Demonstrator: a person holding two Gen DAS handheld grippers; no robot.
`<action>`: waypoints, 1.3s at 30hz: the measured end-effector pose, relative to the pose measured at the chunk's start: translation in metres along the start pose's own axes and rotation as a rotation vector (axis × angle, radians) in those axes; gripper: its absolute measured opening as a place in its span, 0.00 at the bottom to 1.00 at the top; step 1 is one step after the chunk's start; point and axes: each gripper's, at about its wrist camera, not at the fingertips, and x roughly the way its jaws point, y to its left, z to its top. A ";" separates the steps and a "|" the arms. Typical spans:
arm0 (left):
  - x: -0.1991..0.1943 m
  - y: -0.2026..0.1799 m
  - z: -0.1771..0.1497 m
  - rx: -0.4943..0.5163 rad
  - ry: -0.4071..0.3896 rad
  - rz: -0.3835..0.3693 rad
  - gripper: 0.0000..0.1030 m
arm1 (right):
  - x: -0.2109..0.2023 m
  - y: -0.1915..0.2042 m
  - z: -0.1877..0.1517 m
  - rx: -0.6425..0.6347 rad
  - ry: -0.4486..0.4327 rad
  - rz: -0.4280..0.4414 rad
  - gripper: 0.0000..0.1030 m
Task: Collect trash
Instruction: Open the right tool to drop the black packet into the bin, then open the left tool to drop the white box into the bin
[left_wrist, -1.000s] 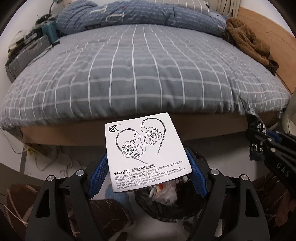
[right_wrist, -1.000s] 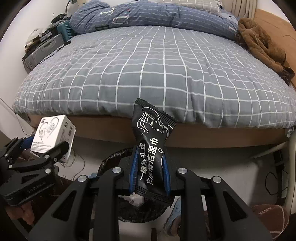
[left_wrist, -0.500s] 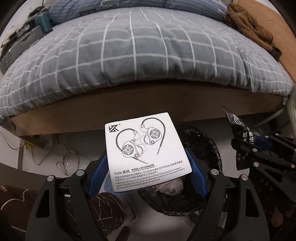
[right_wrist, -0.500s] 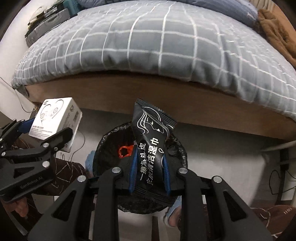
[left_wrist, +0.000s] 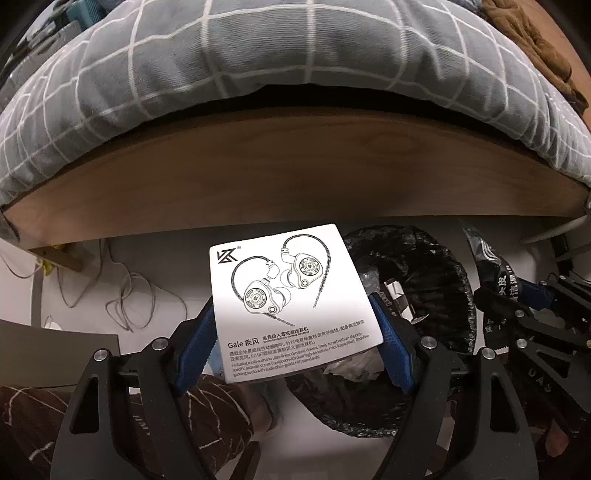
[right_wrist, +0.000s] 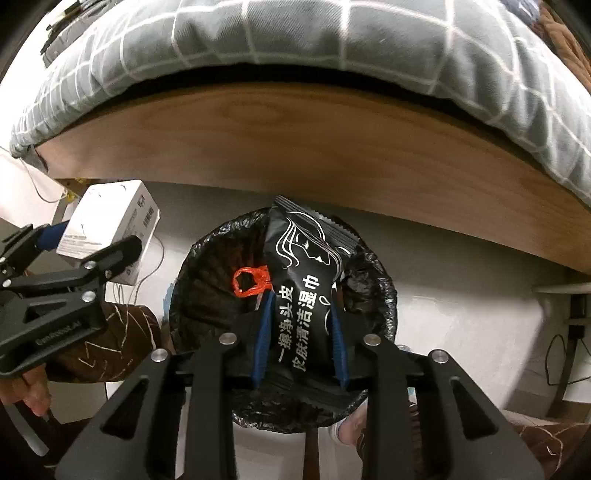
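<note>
A white earphone box (left_wrist: 288, 288) stands upright between the blue pads of my left gripper (left_wrist: 291, 314), which is shut on it; from the right wrist it shows at the left (right_wrist: 114, 218). My right gripper (right_wrist: 300, 325) has a black wet-wipe packet (right_wrist: 306, 266) between its pads. Its jaws are opening, though the pads still touch the packet's sides. Below both sits a round trash bin with a black liner (right_wrist: 207, 266), directly under the packet. The bin (left_wrist: 443, 266) lies right of the box. A red scrap (right_wrist: 250, 281) lies inside it.
The wooden bed frame (right_wrist: 295, 140) and the overhanging grey checked duvet (left_wrist: 258, 55) rise just behind the bin. Loose cables (left_wrist: 129, 295) trail on the pale floor at the left. A person's brown patterned sleeve (right_wrist: 110, 332) and hand (right_wrist: 29, 391) are at the lower left.
Both grippers have sunk toward the floor and tipped downward, so the bed top has left view and the bin has come under them. The right pads have spread slightly around the packet.
</note>
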 end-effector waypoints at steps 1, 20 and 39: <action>0.000 0.002 0.000 -0.002 0.000 -0.001 0.74 | 0.003 0.000 0.000 -0.003 0.005 0.000 0.28; -0.010 -0.018 0.009 0.025 -0.006 -0.050 0.74 | -0.010 -0.025 0.001 0.039 -0.061 -0.051 0.78; -0.015 -0.110 0.010 0.148 -0.008 -0.119 0.74 | -0.046 -0.117 -0.039 0.202 -0.119 -0.228 0.93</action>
